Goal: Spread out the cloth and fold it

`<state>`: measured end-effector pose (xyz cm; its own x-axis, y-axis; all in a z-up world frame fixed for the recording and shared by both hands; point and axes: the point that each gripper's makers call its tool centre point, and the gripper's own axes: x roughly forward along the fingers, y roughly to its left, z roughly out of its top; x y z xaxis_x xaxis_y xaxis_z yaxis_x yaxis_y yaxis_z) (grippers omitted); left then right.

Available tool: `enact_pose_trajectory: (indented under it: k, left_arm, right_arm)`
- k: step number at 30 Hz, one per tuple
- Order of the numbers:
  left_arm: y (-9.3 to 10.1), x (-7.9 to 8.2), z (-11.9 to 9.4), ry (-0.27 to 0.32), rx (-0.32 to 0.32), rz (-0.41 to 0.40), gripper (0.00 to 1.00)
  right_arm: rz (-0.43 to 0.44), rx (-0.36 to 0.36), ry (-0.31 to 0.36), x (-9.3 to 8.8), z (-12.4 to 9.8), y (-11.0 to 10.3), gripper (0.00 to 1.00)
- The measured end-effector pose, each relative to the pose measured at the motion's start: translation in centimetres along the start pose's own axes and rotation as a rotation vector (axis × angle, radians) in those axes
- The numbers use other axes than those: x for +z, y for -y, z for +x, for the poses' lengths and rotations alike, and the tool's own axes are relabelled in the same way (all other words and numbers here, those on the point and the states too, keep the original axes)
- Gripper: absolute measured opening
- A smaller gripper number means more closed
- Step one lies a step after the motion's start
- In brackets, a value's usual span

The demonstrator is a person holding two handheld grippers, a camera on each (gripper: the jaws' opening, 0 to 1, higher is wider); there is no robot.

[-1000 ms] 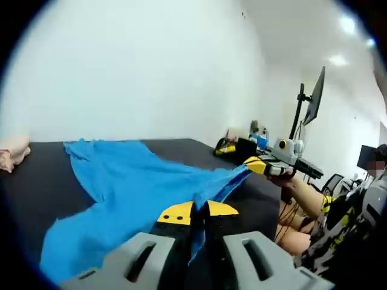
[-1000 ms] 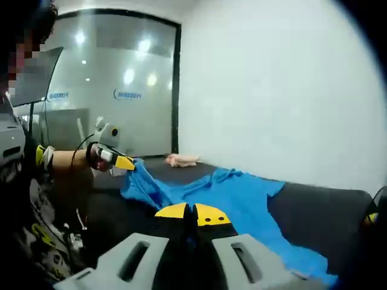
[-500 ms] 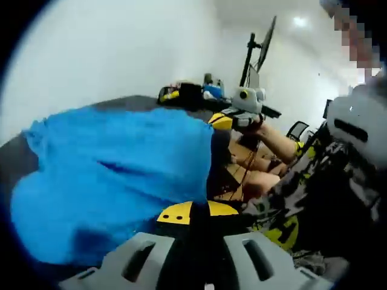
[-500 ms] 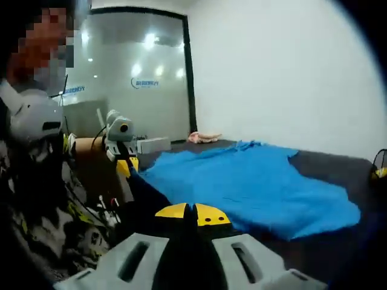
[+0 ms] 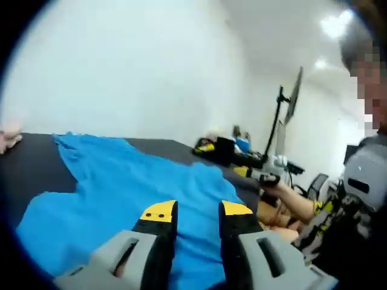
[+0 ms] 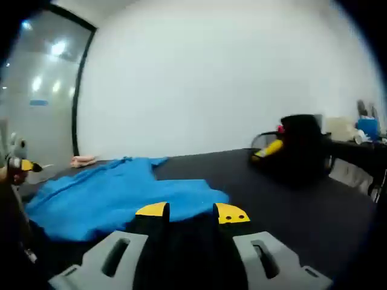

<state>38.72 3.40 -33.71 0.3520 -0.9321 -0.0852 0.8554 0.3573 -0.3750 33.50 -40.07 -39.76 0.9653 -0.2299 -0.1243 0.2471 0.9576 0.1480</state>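
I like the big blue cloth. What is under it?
The blue cloth lies spread on a dark table, which shows around its edges. Whatever might lie beneath the cloth itself is covered, so that cannot be seen.

No legible text or labels anywhere.

Soft cloth on a matt table, plastic grippers.
Blue cloth (image 5: 121,193) looks soft, thin, matt fabric w/ light creases; table (image 6: 290,187) top is dark, matt, smooth. Left gripper (image 5: 195,211) & right gripper (image 6: 190,212): matt grey plastic bodies, black jaws w/ yellow plastic tips, slight sheen. Wall (image 6: 211,78) plain white, matt. Glass panel (image 6: 36,96) at far side glossy, reflects ceiling lights.
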Motion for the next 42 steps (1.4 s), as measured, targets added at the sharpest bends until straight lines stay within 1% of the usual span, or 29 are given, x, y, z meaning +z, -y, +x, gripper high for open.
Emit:
enact_pose_trajectory:
  k: [2,3,4,5,6,7,8,10,14,15,16,17,19,20,22,24,26,27,28,29,31,32,34,35,37,38,40,41,42]
  left_arm:
    - [-1.1,-0.7,0.6,-0.022,0.005,-0.087,0.24]
    - [-1.5,-0.7,0.6,-0.02,0.013,-0.078,0.24]
    - [-1.7,-0.7,0.7,-0.018,0.019,-0.073,0.24]
    - [-1.9,-0.7,0.6,-0.017,0.019,-0.069,0.24]
    - [-1.9,-0.6,0.5,-0.017,0.019,-0.068,0.24]
    - [-2.0,-0.4,0.5,-0.014,0.022,-0.067,0.24]
    - [-2.2,-0.2,0.4,-0.014,0.025,-0.068,0.23]
    - [-2.2,0.1,0.1,-0.011,0.029,-0.066,0.22]
    - [-2.4,0.3,-0.7,0.0,0.038,-0.055,0.22]
    - [-2.6,0.3,-0.9,0.001,0.047,-0.053,0.22]
    - [-2.9,0.2,-1.1,-0.001,0.054,-0.053,0.22]
    - [-3.1,0.1,-1.3,-0.004,0.061,-0.054,0.22]
    - [-3.7,0.0,-1.8,-0.005,0.08,-0.058,0.22]
    - [-4.1,0.1,-2.0,-0.002,0.09,-0.061,0.22]
    - [-4.9,0.5,-2.4,0.019,0.122,-0.079,0.22]
    - [-5.3,1.3,-2.6,0.057,0.131,-0.123,0.22]
    - [-5.2,2.0,-2.5,0.081,0.124,-0.168,0.22]
    - [-4.8,2.9,-2.1,0.113,0.108,-0.182,0.22]
    - [-4.4,3.4,-1.8,0.133,0.095,-0.199,0.22]
    - [-3.7,3.8,-1.3,0.144,0.069,-0.201,0.26]
    - [-1.8,4.8,0.4,0.17,0.009,-0.233,0.36]
    - [-0.4,4.9,1.8,0.165,-0.03,-0.232,0.38]
    - [0.9,4.5,3.6,0.125,-0.029,-0.12,0.39]
    - [1.7,4.3,5.3,0.108,-0.01,0.002,0.4]
    - [2.6,4.4,8.3,0.093,0.015,0.164,0.4]
    - [2.8,4.4,9.6,0.084,0.018,0.179,0.41]
    - [4.1,4.2,12.6,0.051,-0.03,0.107,0.45]
    - [4.9,4.5,14.3,0.068,-0.065,0.088,0.48]
    - [4.9,4.5,15.3,0.059,-0.064,0.103,0.55]
  right_arm:
    - [0.059,-0.008,-0.093,-2.1,2.3,0.4,0.28]
    - [0.019,-0.031,-0.141,-2.5,2.2,0.7,0.29]
    - [0.009,-0.055,-0.111,-1.5,2.0,1.0,0.28]
    - [0.061,-0.044,-0.039,-0.2,2.1,0.6,0.28]
    - [0.161,-0.016,0.009,1.0,2.2,-0.1,0.29]
    - [0.196,0.006,0.008,1.2,2.1,-0.6,0.3]
    - [0.203,0.014,-0.035,0.8,2.0,-1.1,0.32]
    - [0.175,0.014,-0.075,0.0,2.6,-1.3,0.33]
    - [0.118,0.009,-0.197,-3.1,3.9,-1.9,0.33]
    - [0.052,-0.015,-0.128,-2.0,4.2,-1.5,0.31]
    - [0.043,-0.042,-0.164,-2.7,4.3,-1.1,0.29]
    - [0.009,-0.039,-0.153,-2.5,4.6,-1.2,0.26]
    - [-0.071,-0.004,-0.196,-2.9,5.2,-2.0,0.04]
    - [-0.096,-0.003,-0.202,-2.8,5.5,-2.2,0.02]
    - [-0.027,-0.001,-0.178,-1.4,6.2,-3.1,0.01]
    - [0.038,0.079,-0.049,2.6,6.5,-5.7,0.01]
    - [-0.017,0.165,0.03,6.1,6.4,-9.5,0.01]
    - [-0.043,0.24,0.077,8.1,6.1,-12.5,0.01]
    - [-0.036,0.294,0.095,9.1,5.8,-14.5,0.01]
    - [-0.037,0.388,0.116,10.5,5.3,-17.9,0.01]
    - [-0.029,0.499,0.149,12.3,4.4,-22.7,0.01]
    - [-0.019,0.551,0.15,12.8,4.0,-24.5,0.01]
    - [-0.006,0.634,0.128,13.4,3.6,-27.9,0.01]
    - [-0.025,0.659,0.126,13.5,3.4,-29.1,0.01]
    - [-0.067,0.696,0.112,13.4,2.9,-31.2,0.02]
    - [-0.061,0.717,0.099,13.2,2.7,-31.9,0.02]
    - [-0.037,0.759,0.072,12.5,2.2,-32.7,0.02]
    - [-0.04,0.762,0.063,12.1,2.3,-32.5,0.02]
    - [-0.035,0.765,0.049,11.7,2.3,-32.3,0.02]
